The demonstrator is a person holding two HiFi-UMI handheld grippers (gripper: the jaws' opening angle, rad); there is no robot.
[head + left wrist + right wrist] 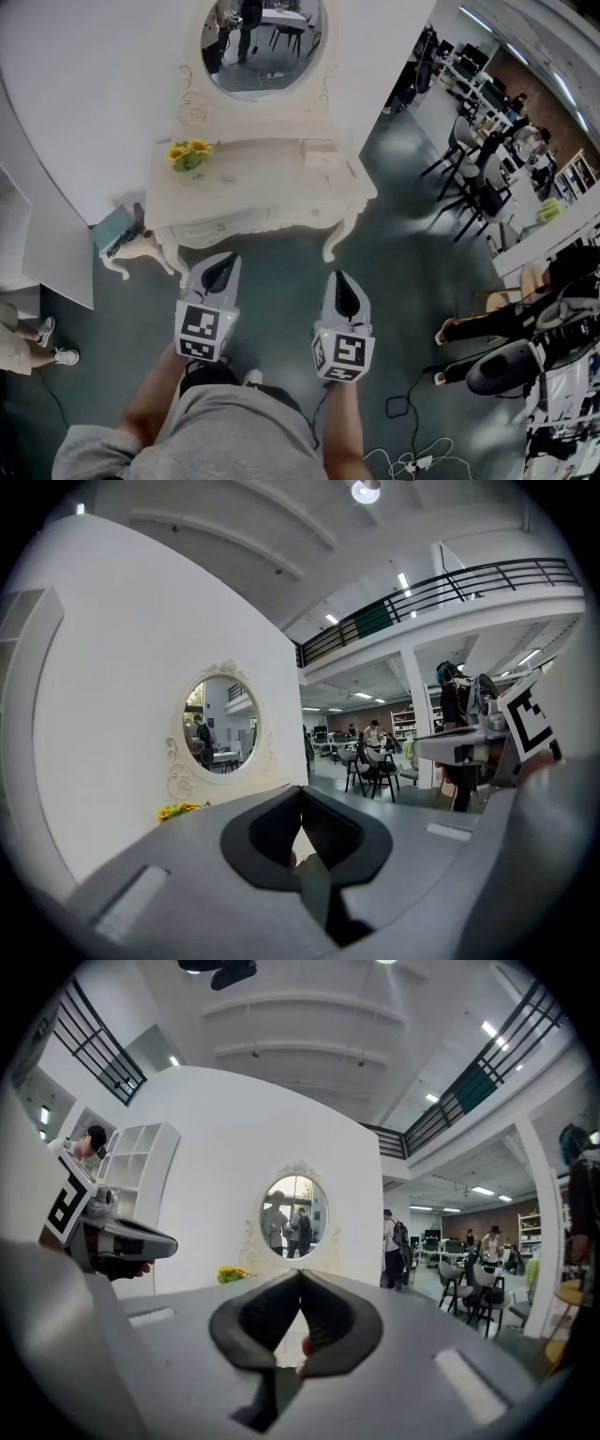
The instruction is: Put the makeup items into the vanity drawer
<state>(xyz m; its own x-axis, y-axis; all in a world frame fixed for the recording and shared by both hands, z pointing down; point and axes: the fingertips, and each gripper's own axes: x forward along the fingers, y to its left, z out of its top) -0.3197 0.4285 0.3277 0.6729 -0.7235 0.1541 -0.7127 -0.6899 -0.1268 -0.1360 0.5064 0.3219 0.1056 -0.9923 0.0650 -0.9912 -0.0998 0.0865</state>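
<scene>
Left tongs [223, 264] and right tongs [339, 279] are both pinched fully together, nothing in either. They sit side by side in front of the person, forearms stretched forward, roughly level and aimed at the white vanity [281, 192], well short of it. The drawer [230, 227] under the counter looks closed. A small pale box [319, 152] sits on top towards the right, too small to identify. Yellow flowers [188, 155] stand at the left end.

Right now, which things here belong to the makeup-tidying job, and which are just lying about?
Job: vanity, drawer front, pale box on top (maybe makeup), left hand-held gripper, right hand-held gripper, both shut and empty.
Lying about: yellow flowers, round mirror, floor cables, office chairs.
</scene>
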